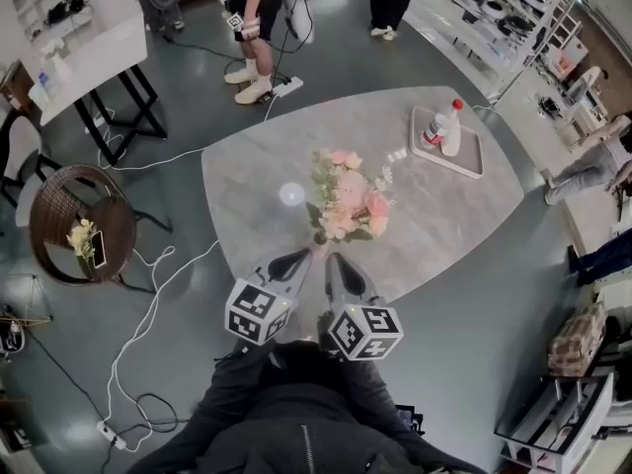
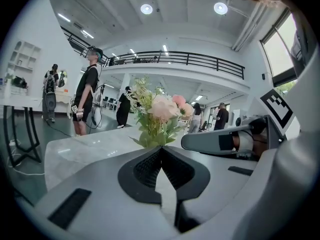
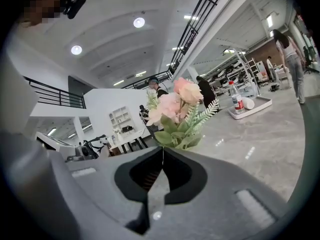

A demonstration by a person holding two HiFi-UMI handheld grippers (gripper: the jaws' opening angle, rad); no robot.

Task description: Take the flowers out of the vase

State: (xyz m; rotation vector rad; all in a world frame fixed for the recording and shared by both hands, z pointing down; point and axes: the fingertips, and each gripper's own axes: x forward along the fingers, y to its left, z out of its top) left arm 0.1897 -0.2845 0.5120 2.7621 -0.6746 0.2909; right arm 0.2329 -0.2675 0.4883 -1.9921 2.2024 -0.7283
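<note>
A bunch of pink and cream flowers (image 1: 348, 200) with green leaves stands in the middle of the grey marble table (image 1: 257, 176). I can make out no vase; the leaves and my grippers cover the base of the bunch. My left gripper (image 1: 304, 255) and right gripper (image 1: 334, 257) lie side by side at the table's near edge, their tips just short of the lowest leaves. In the left gripper view the flowers (image 2: 159, 115) rise right behind the left gripper (image 2: 161, 149), whose jaws are shut with nothing seen between them. In the right gripper view the right gripper (image 3: 162, 149) is likewise shut below the flowers (image 3: 177, 111).
A white tray (image 1: 472, 161) holding a red-capped bottle (image 1: 442, 124) sits at the table's far right. A wicker chair (image 1: 59, 220) with a small bunch of flowers stands to the left. Cables run over the floor. People stand beyond the table, and shelves line the right side.
</note>
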